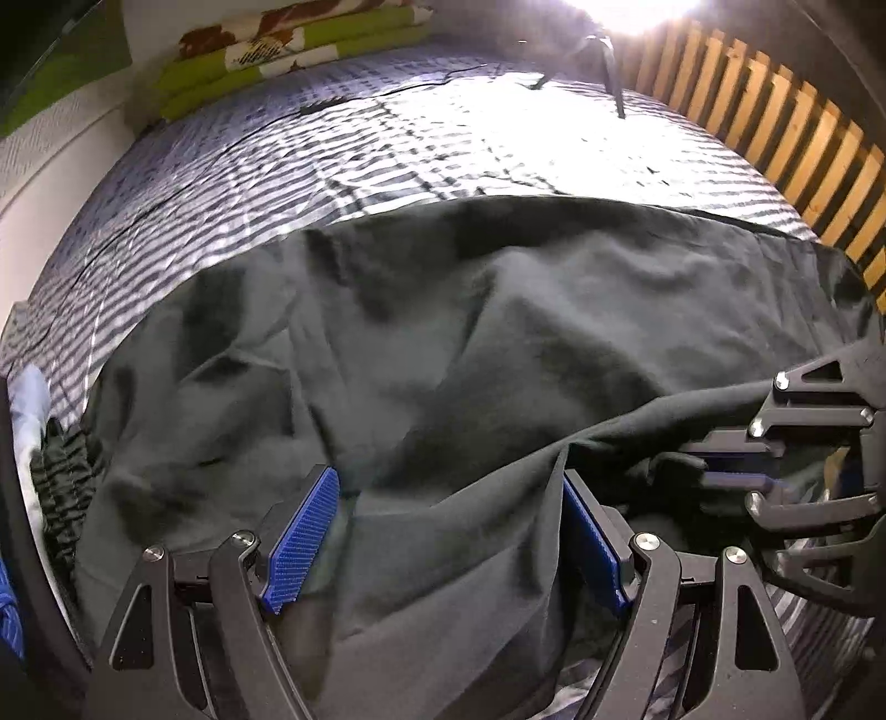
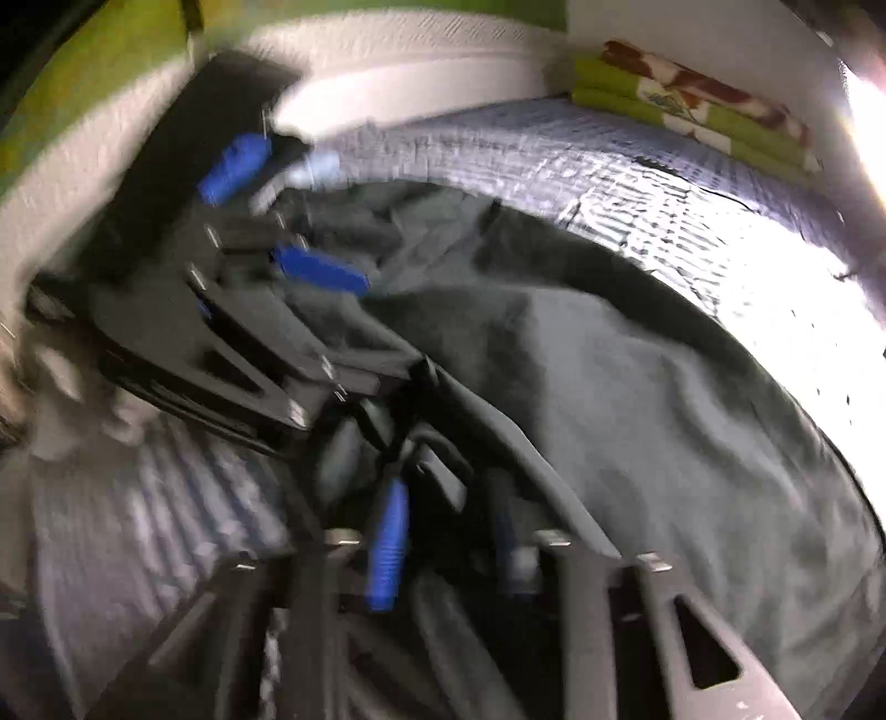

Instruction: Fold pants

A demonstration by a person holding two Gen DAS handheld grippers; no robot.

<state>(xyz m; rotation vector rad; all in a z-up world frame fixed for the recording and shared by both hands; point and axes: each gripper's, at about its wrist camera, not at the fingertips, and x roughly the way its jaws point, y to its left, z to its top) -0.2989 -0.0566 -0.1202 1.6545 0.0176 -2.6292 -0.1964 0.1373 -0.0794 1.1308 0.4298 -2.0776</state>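
Note:
Dark grey pants (image 1: 443, 332) lie crumpled across a striped bed. My left gripper (image 1: 448, 537) stands wide open at the near edge. A raised fold of the pants runs between its blue pads (image 1: 302, 531) and drapes against the right one, while the left pad is bare. In the left wrist view my right gripper (image 1: 720, 471) is at the right, its pads shut on a pinch of the same pants edge. The right wrist view is blurred. It shows the pants (image 2: 609, 387) bunched at my right gripper (image 2: 448, 543), with the open left gripper (image 2: 277, 221) beyond it at upper left.
The striped bedspread (image 1: 387, 138) reaches back to folded green and brown blankets (image 1: 288, 50) at the wall. A wooden slatted rail (image 1: 775, 122) borders the right side under a glaring lamp (image 1: 637, 11). A black cable (image 1: 221, 155) crosses the bed, and more crumpled cloth (image 1: 61, 471) lies at the left.

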